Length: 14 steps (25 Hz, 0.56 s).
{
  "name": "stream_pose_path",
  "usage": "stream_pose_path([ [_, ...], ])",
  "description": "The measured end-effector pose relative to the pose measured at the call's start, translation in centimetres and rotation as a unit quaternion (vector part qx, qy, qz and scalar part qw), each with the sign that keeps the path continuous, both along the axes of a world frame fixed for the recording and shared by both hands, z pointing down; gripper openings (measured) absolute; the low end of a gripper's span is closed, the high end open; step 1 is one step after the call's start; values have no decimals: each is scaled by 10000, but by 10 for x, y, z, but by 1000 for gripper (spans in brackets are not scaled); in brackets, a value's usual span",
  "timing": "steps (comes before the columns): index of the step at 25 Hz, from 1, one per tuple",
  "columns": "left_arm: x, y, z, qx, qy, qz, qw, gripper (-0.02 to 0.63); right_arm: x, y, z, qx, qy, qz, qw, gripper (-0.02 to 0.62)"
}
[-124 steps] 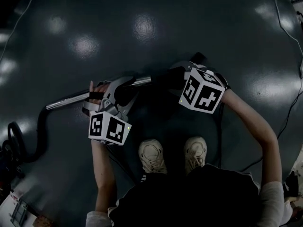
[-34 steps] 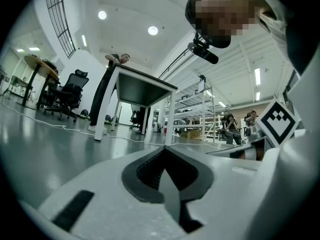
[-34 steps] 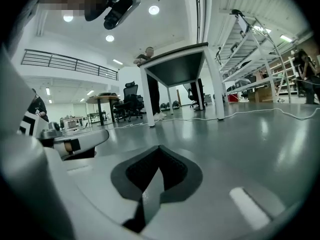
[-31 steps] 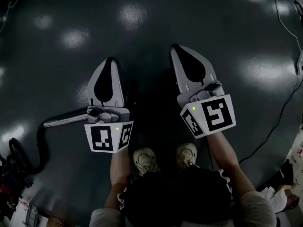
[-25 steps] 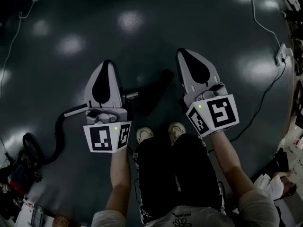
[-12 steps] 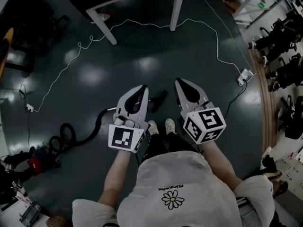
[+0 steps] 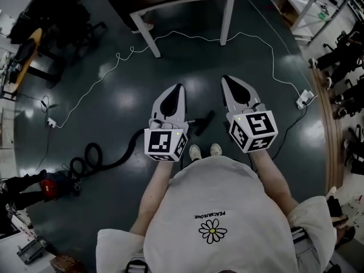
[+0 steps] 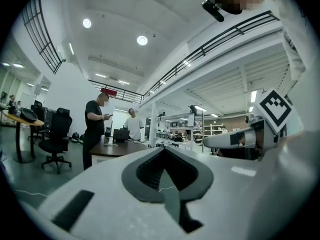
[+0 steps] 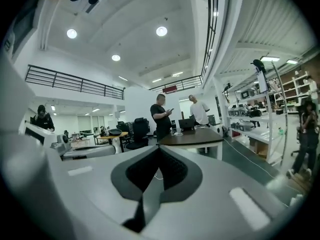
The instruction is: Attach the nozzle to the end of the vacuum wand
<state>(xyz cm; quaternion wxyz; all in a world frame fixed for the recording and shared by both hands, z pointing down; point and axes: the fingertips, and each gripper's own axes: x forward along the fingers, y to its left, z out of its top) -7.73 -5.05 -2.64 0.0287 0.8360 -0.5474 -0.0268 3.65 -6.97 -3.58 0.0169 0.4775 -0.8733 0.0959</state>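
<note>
Left hand-held gripper (image 7: 178, 87) and right hand-held gripper (image 7: 226, 79) pressed together, empty. Only head view shows nozzle (image 7: 203, 122) on floor (image 7: 187, 61); gripper views show standing people (image 8: 95, 126).

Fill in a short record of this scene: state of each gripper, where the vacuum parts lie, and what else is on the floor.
left gripper: shut, empty, held level above the floor
right gripper: shut, empty, held level beside the left one
nozzle: on the floor between the grippers, ahead of the person's shoes
vacuum wand: mostly hidden behind the left gripper; joint with nozzle too small to judge
hose: black, coiled at left
vacuum body: red, far left
other: table, white cable
</note>
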Motion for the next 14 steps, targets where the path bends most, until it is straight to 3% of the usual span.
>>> stream_pose_path([
  [6,-10,5,-19,249,-49,-83,9996,2,-12,5,-24,343,-68,-119,9993,6],
  [14,-23,10,-15,212,-23,-137,9997,2,-18,13,-20,336,-68,-321,9989,6],
])
